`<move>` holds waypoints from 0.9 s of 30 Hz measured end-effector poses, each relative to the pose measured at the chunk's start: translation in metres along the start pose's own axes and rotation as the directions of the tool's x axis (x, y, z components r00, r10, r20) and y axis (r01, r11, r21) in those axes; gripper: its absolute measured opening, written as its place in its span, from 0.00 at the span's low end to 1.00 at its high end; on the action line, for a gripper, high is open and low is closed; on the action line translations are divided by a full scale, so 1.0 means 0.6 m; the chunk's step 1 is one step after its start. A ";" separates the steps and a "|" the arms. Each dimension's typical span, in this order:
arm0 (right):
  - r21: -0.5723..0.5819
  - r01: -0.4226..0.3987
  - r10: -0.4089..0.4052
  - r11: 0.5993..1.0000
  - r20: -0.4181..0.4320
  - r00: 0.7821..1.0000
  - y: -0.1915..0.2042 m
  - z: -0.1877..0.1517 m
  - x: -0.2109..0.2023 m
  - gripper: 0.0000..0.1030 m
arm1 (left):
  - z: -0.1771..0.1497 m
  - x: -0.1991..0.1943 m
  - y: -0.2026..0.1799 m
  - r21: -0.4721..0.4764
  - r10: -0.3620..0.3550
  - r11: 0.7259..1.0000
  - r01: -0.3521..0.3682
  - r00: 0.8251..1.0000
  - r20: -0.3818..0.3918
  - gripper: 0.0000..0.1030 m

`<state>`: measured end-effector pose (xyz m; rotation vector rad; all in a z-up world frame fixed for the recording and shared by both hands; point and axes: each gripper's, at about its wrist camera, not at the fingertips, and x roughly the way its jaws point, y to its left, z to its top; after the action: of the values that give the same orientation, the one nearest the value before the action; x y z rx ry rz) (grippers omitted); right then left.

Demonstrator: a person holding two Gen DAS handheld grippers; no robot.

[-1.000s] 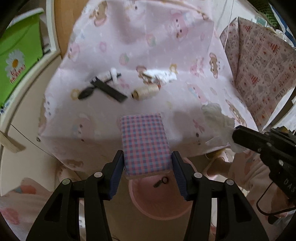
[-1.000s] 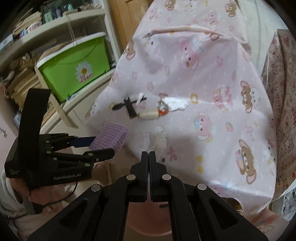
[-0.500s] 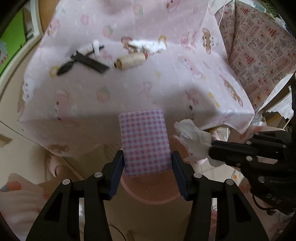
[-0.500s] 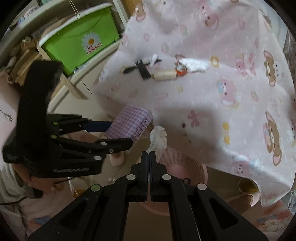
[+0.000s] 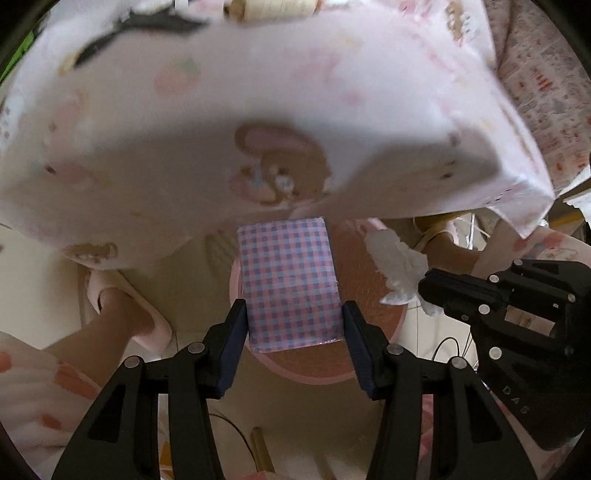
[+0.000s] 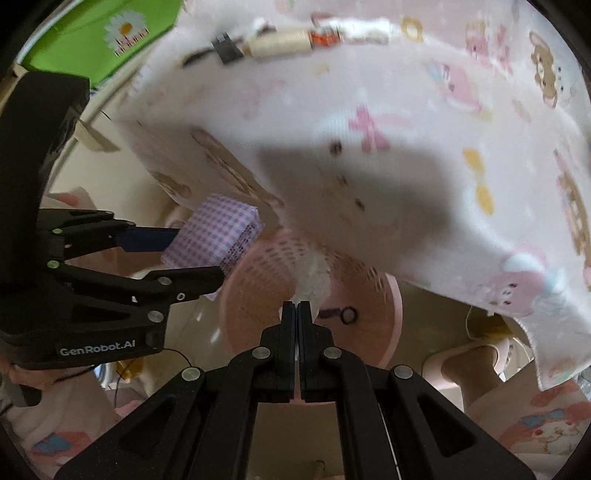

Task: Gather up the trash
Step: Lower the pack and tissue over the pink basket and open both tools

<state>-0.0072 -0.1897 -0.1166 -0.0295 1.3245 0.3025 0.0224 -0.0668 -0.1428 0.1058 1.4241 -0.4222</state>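
Gingham-wrapped, the pink-and-blue checked packet (image 5: 290, 284) sits clamped between the two blue pads of the left tongs (image 5: 293, 325), held out level above the near rim of a pink perforated basket (image 6: 384, 295) on the floor. In the right wrist view the same packet (image 6: 214, 236) hangs just over the basket's left edge, partly outside the rim rather than squarely over the middle. To the left of the basket a foot in a pale slipper (image 5: 125, 310) rests on the floor.

Further right, the right tongs (image 6: 297, 314) are pressed together on a crumpled white tissue (image 6: 314, 277), which hangs above the basket's inside; from the left wrist view the tissue (image 5: 399, 266) pokes out of those black tongs (image 5: 428, 286) over the basket's right side. A small dark ring-shaped scrap (image 6: 347, 315) already lies on the basket floor.

Above and behind, the cartoon-print cloth over the bench (image 5: 258, 110) droops past the edge. On it a cream thread spool (image 6: 280, 42), some dark pieces (image 6: 225, 50) and a white scrap (image 6: 362, 31) are yet to be collected.

The step in hand appears to be the drop into the basket. Next, both tongs likely need to part; the left pair should probably shift a little further over the basket first, so the packet does not catch the rim and fall to the floor. The light tissue may cling to the pads.
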 end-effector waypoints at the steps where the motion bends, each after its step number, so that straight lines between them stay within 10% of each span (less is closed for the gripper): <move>1: 0.001 0.015 -0.015 1.000 -0.013 1.000 -0.001 -0.001 0.010 0.02 | 0.000 0.010 0.001 0.002 0.007 1.000 -0.007 1.000 -0.017 0.49; 21: 0.017 0.099 -0.093 0.995 -0.226 0.970 -0.029 -0.033 0.116 0.03 | -0.016 0.097 0.010 0.001 0.049 0.999 -0.050 0.984 -0.168 0.49; 27: 0.017 0.122 -0.116 0.992 -0.194 0.974 -0.035 -0.033 0.106 0.37 | -0.017 0.106 0.011 0.010 0.057 0.998 -0.056 0.980 -0.191 0.50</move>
<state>-0.0076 -0.2008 -0.1853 -0.1163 1.5132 0.1817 0.0209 -0.0715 -0.2076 0.1943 1.6051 -0.3764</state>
